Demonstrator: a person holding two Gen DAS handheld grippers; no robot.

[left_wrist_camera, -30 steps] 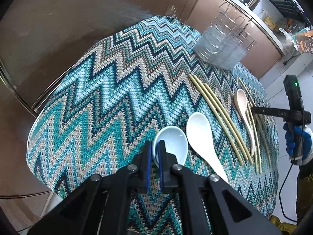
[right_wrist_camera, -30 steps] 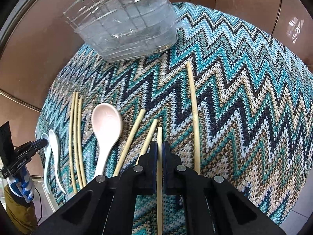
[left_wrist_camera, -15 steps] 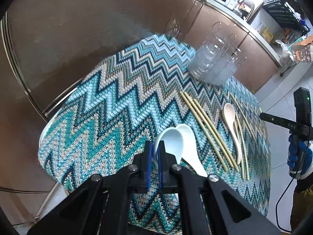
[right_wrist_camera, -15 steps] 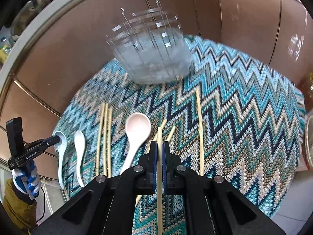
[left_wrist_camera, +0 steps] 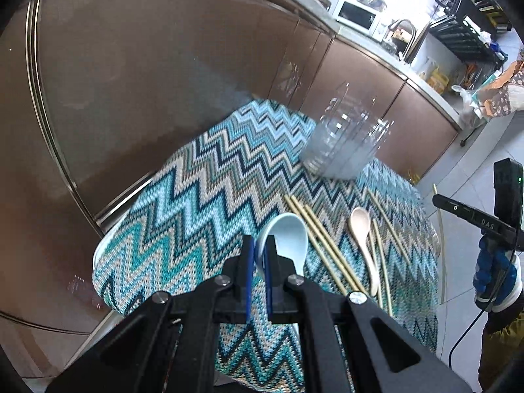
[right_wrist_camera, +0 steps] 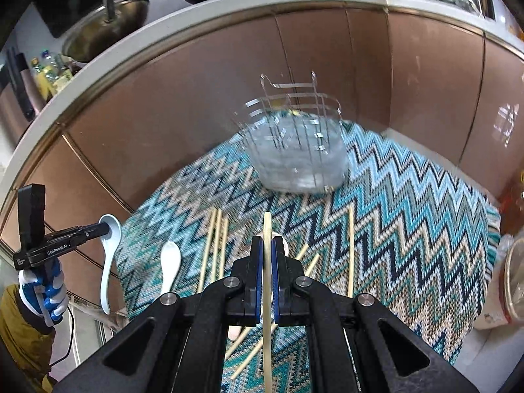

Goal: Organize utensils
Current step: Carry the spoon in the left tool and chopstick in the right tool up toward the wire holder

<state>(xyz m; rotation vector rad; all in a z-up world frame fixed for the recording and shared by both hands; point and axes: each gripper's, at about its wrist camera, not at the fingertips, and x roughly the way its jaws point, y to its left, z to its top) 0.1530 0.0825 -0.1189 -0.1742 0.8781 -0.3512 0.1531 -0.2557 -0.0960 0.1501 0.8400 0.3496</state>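
My left gripper [left_wrist_camera: 258, 245] is shut on a pale blue soup spoon [left_wrist_camera: 288, 239] and holds it up above the zigzag cloth [left_wrist_camera: 203, 203]. It also shows in the right wrist view [right_wrist_camera: 106, 229]. My right gripper [right_wrist_camera: 268, 245] is shut on a bamboo chopstick [right_wrist_camera: 267, 229], lifted off the table. A clear utensil holder [right_wrist_camera: 294, 150] stands at the far side. A pink spoon [left_wrist_camera: 362, 229], a white spoon [right_wrist_camera: 170, 262] and several chopsticks [right_wrist_camera: 216, 245] lie on the cloth.
Brown cabinet fronts [right_wrist_camera: 196, 98] curve close behind the table. A counter with a sink [right_wrist_camera: 108, 29] and a microwave [left_wrist_camera: 357, 14] runs above them. A container [right_wrist_camera: 514, 281] sits at the table's right edge.
Both grippers have risen away from the table with their loads. The blue spoon and the chopstick left the cloth. The white spoon stayed on the table.
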